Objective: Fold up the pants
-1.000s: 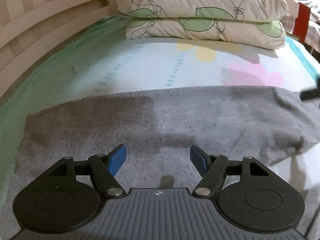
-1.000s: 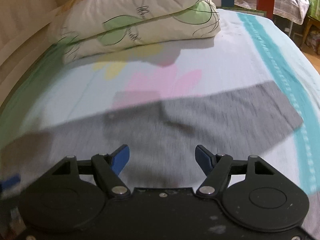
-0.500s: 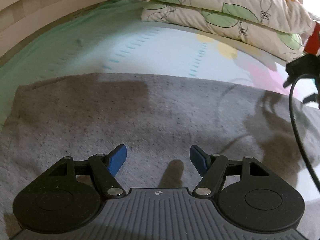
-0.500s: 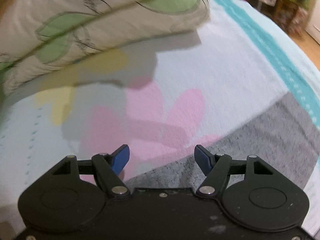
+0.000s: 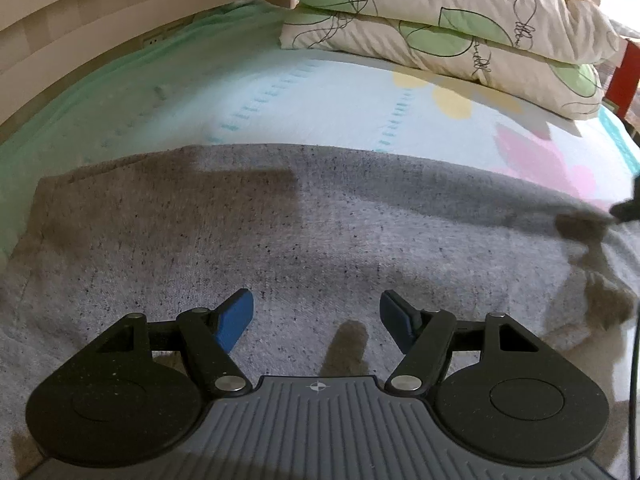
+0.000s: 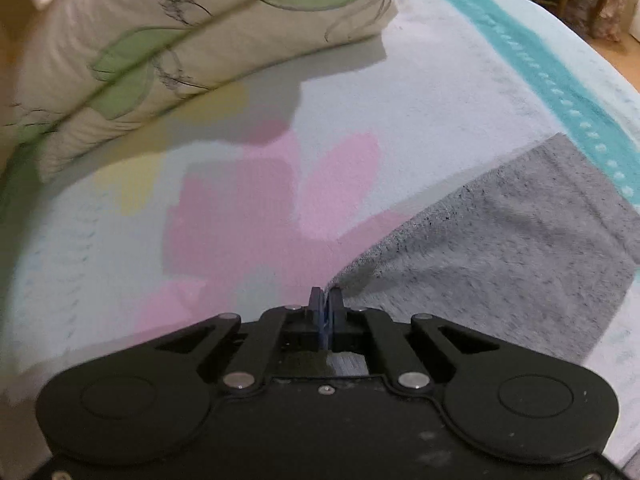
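- The grey pants point(image 5: 304, 240) are seen spread flat across the bed, a speckled, fine-ribbed knit with a soft heathered surface, filling most of the left wrist view.
- A straight far edge is traced across the sheet, and a squared corner is shown at the left; at the right the cloth is bunched into a small raised peak.
- The left gripper point(image 5: 316, 316) is held wide, its blue pads spread apart just above the knit, with nothing caught between them.
- The right gripper point(image 6: 325, 304) has just been snapped closed; its two blue pads are pressed together at the far edge of the pants point(image 6: 500, 256), and a pinch of grey cloth appears to be drawn up between them.
- From that pinch the fabric is pulled into a shallow ridge, while the leg beyond is left lying flat, ending in a straight hem near the teal stripe point(image 6: 536, 64).
- The bed sheet point(image 5: 320, 108) is shown as a pale, slightly fuzzy cotton printed with pink and yellow flower shapes and dashed teal lines.
- Two plump pillows point(image 5: 448, 20) are stacked at the head of the bed, cream with green leaves and thin black scribbled lines.
- A slatted pale wooden frame point(image 5: 100, 20) is seen along the left side, and a wooden floor with furniture is glimpsed, blurred, beyond the bed's right edge.
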A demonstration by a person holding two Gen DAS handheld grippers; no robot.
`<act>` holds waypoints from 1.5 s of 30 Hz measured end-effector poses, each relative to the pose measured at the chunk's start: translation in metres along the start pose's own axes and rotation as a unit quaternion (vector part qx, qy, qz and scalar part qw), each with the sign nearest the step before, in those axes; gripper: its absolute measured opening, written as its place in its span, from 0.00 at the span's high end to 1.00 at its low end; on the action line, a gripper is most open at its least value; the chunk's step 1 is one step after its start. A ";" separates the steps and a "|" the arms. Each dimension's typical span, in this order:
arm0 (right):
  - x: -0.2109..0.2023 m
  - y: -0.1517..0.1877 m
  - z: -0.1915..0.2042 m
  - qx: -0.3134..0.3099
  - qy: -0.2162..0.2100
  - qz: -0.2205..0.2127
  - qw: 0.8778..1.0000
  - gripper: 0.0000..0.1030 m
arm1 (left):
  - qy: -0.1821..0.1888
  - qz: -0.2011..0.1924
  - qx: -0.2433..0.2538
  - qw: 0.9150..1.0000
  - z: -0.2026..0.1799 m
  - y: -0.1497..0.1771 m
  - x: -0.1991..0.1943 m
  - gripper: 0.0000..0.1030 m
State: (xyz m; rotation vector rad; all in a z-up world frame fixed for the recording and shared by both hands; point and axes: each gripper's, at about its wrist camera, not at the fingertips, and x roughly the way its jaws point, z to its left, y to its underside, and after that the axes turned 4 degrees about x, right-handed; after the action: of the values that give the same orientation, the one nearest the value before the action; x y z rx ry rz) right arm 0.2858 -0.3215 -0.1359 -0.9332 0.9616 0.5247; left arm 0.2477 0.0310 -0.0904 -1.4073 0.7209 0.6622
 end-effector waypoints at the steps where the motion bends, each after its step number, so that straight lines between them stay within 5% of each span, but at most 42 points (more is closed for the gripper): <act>1: -0.009 0.008 -0.002 -0.006 -0.005 0.002 1.000 0.98 | 0.002 0.000 0.002 1.000 -0.001 0.000 0.000 0.33; 12: -0.039 0.091 -0.016 -0.095 -0.014 0.021 0.995 0.99 | 0.014 0.003 0.006 1.000 -0.002 0.003 0.000 0.33; 18: -0.057 0.098 -0.012 -0.162 -0.028 -0.040 0.986 0.90 | 0.017 0.009 -0.001 1.000 0.001 0.003 0.005 0.33; 23: -0.069 0.096 0.010 -0.282 -0.021 -0.089 0.955 0.83 | 0.019 0.018 -0.003 1.000 0.000 0.003 0.009 0.33; 34: -0.044 0.127 0.081 -0.445 -0.072 -0.093 0.888 0.68 | 0.025 0.026 -0.006 0.999 0.001 0.003 0.011 0.33; 43: -0.010 0.154 0.133 -0.523 -0.053 -0.105 0.844 0.68 | 0.038 0.030 -0.023 0.999 0.009 0.002 0.014 0.33; 45: -0.009 0.155 0.133 -0.528 -0.055 -0.114 0.840 0.78 | 0.044 0.032 -0.027 0.998 0.011 0.001 0.013 0.33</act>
State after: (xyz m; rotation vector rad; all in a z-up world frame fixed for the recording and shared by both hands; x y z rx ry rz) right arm 0.2280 -0.1275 -0.1619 -1.9539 0.3769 0.9175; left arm 0.2557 0.0421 -0.1012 -1.4745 0.8263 0.6770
